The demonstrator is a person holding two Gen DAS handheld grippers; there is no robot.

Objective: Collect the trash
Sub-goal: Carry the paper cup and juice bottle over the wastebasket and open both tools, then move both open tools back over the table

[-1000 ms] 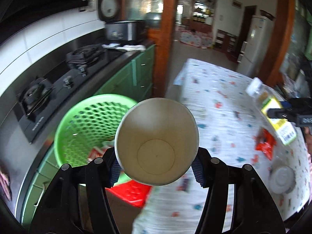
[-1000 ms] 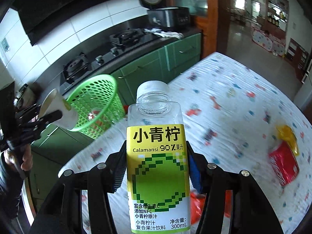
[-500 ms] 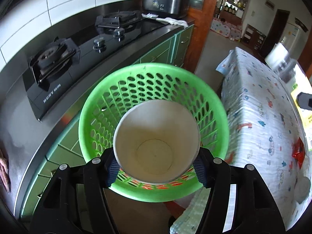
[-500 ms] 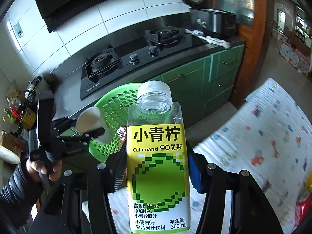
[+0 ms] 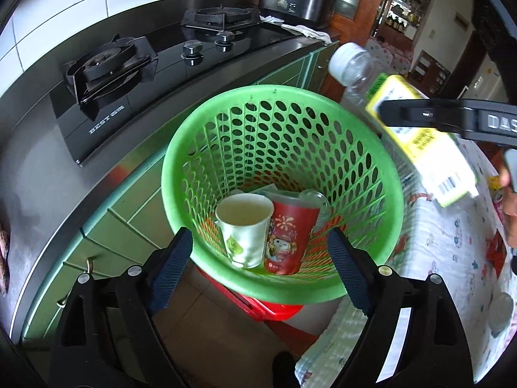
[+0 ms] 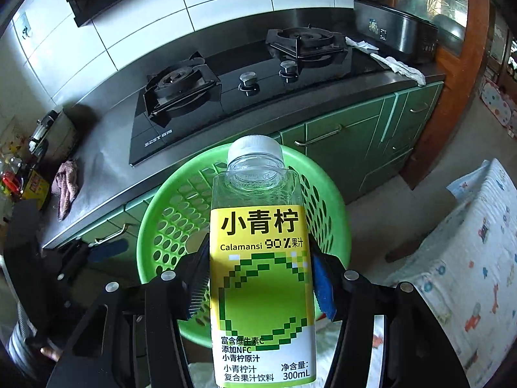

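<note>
Bottle [image 6: 261, 258] base cut off, clenched in right tongs [image 6: 260, 278], left tongs [image 5: 260, 274] opening, empty.

The left wrist view looks steeply down, close above the green basket [image 5: 384, 174]. The right wrist view faces the hob [image 6: 232, 87] on the worktop [image 6: 97, 174], the basket [image 6: 336, 200] just below. Both share basket, hob and green cabinets [image 5: 106, 226].
</note>
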